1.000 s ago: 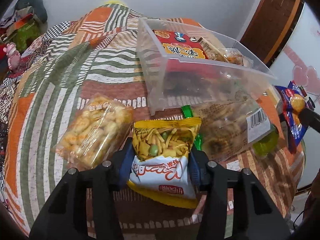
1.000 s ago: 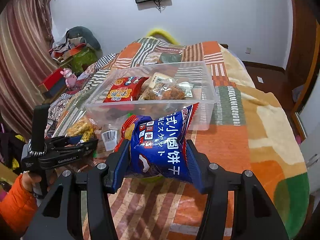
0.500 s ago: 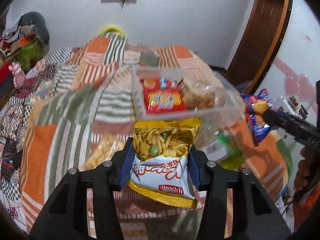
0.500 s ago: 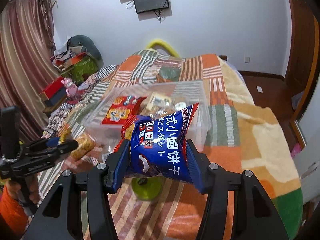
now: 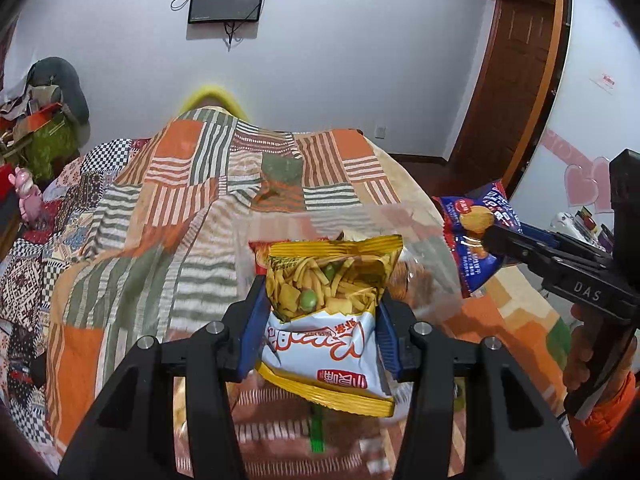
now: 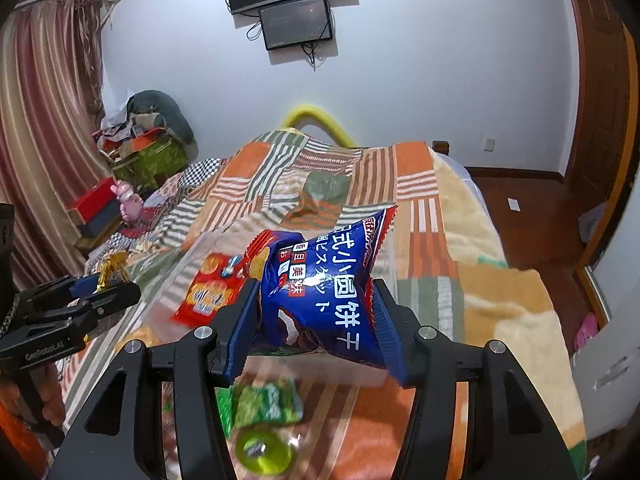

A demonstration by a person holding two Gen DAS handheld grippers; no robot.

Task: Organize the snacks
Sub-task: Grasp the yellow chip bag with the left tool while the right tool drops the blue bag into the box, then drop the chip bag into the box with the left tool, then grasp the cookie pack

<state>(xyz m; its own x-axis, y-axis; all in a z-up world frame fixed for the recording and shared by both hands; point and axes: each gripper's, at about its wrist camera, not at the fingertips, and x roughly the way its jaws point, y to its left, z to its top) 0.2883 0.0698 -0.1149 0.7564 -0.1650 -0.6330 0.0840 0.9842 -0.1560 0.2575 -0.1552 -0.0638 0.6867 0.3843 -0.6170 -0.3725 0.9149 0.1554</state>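
Note:
My left gripper (image 5: 320, 332) is shut on a yellow and white snack bag (image 5: 326, 320) with green peas and strips showing, held up above the bed. My right gripper (image 6: 316, 328) is shut on a blue biscuit bag (image 6: 328, 292), also lifted; this bag shows in the left wrist view (image 5: 474, 236) at the right. A clear plastic bin (image 6: 188, 264) lies below and beyond both bags, blurred, with a red snack pack (image 6: 206, 292) inside. The left gripper appears in the right wrist view (image 6: 108, 292) at the left of the bin.
A patchwork blanket (image 5: 160, 216) covers the bed. A green snack packet (image 6: 268, 400) and a green jelly cup (image 6: 262, 450) lie on the blanket in front of the bin. Clutter and a pink toy (image 6: 128, 200) sit left of the bed. A wooden door (image 5: 516, 92) stands right.
Both grippers have risen with their bags and tilted up, so the bin and the loose snacks on the blanket dropped lower in view. The grip on both bags is unchanged.

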